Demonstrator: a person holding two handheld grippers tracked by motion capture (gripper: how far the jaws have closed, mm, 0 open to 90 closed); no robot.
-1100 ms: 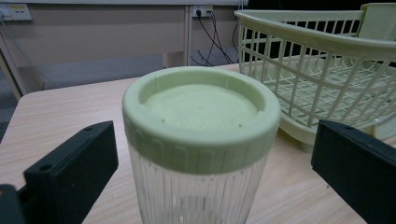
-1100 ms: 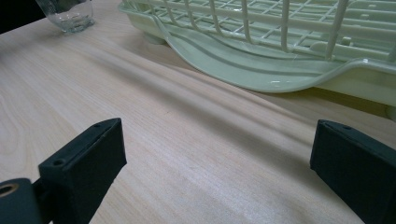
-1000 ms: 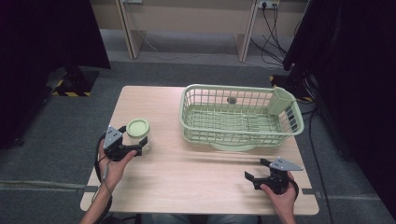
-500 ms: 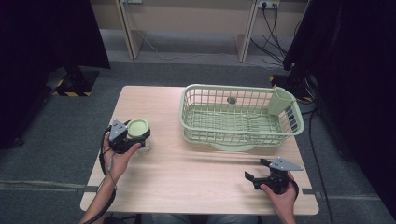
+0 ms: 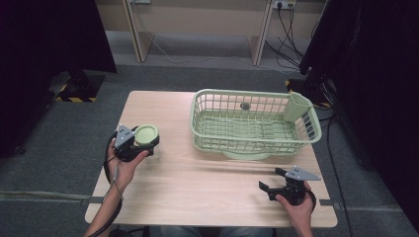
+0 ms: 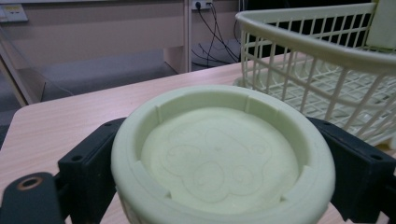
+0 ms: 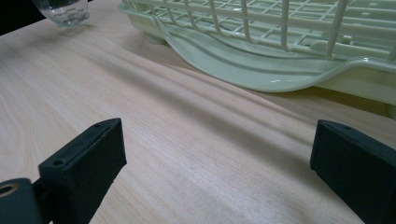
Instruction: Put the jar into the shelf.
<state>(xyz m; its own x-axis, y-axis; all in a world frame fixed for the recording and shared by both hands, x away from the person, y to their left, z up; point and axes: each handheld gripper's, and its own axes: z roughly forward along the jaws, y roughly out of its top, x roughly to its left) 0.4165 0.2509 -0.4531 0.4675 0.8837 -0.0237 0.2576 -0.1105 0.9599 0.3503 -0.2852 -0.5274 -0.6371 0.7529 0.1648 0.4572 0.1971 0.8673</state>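
Observation:
A clear glass jar [image 5: 152, 154] with a pale green lid [image 6: 219, 158] stands on the wooden table [image 5: 197, 182] at its left side. My left gripper [image 5: 142, 143] reaches it from the near side, and its black fingers [image 6: 88, 163] press on both sides of the lid. The lid's top bears a faint embossed pattern. At the table's front right, my right gripper [image 5: 270, 180] rests low and open with nothing between its fingers [image 7: 84, 158]. The right gripper view catches the jar's glass base [image 7: 63, 10] far off at the upper left.
A pale green wire dish basket [image 5: 196, 126] stands on a drip tray [image 7: 261, 65] at the back right, with a cup holder [image 5: 296, 106] at its right end and a small dark thing [image 5: 245, 105] inside. Bare table lies between both grippers.
My left gripper moved forward from beside the jar and its jaws came in around the lid. The right gripper stayed put.

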